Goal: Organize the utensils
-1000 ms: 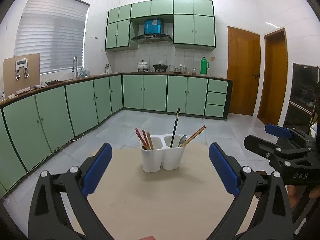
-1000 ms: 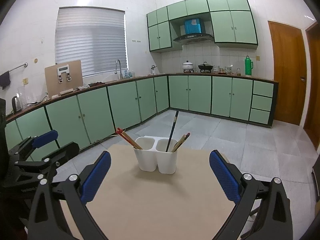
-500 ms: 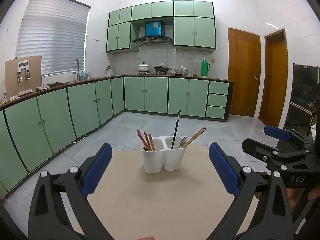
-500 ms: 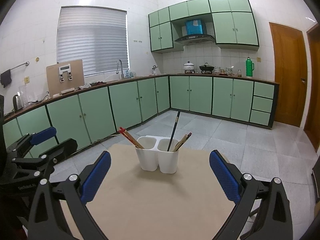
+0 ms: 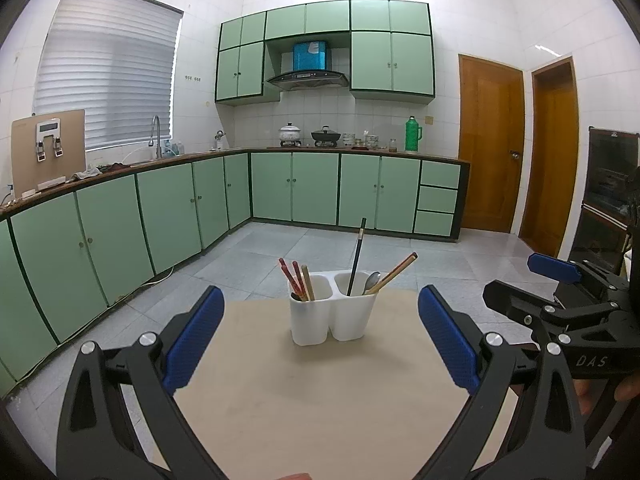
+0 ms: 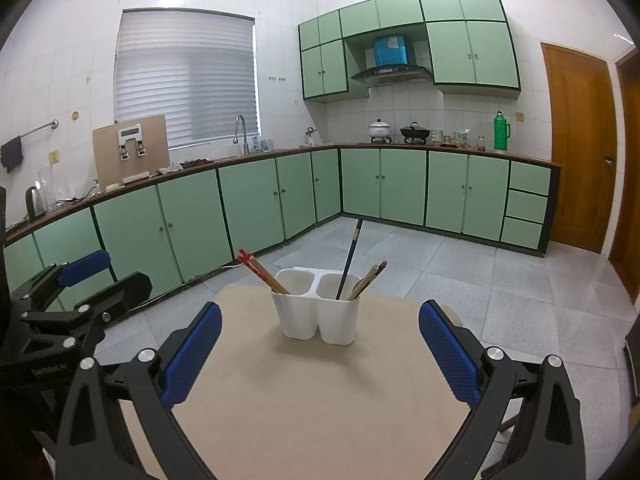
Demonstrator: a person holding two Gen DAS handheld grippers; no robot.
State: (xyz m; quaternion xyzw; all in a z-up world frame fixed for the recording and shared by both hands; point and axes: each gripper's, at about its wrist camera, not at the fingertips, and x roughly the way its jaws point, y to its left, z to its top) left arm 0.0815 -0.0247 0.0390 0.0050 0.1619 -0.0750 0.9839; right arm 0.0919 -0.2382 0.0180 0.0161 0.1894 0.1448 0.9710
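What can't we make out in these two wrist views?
- Lower ends of the chopsticks and spoon: both views, hidden by the holder walls.
- Spoon: right view, not discernible behind the sticks.
- Table near edge: both views, cut off by the frame and the open left gripper and right gripper.
- Countertop jars: too small.

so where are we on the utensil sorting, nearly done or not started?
Looks mostly done: nothing lies loose on the table, and every utensil stands in the white two-cup holder. Red chopsticks sit in the left cup; the black chopstick, spoon and wooden chopsticks in the right. In hand: nothing, left tongs and right tongs are open. Left: possibly regrouping the mixed right cup.
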